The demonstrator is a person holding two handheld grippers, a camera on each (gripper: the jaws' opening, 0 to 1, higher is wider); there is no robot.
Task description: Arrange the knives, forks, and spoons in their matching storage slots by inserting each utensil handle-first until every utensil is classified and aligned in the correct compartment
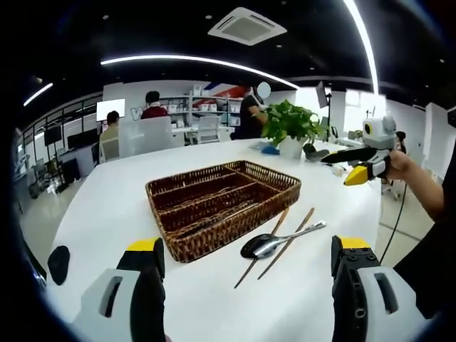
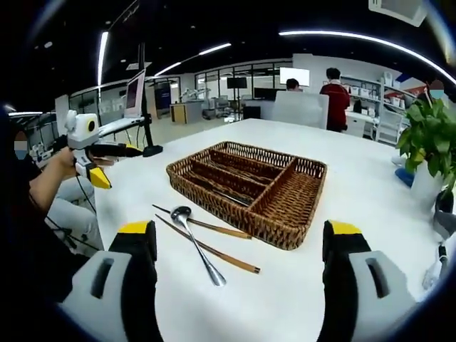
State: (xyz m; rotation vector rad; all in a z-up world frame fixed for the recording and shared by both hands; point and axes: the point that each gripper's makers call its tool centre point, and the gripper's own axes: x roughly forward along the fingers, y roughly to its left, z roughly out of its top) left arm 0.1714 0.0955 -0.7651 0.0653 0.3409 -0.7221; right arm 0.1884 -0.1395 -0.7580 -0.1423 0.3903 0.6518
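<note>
The basket (image 1: 222, 203) is brown and woven. The surface (image 1: 121, 206) is white. The spoon (image 1: 274, 244) is shiny silver. The chopsticks (image 1: 285, 242) are brown. The plant (image 1: 292, 122) is green in a white pot.

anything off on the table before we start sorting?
Yes. A spoon and two chopsticks lie loose on the table beside the wicker tray, crossed over each other. The spoon rests across the chopsticks, not in a slot. Nothing looks spilled or damaged.
</note>
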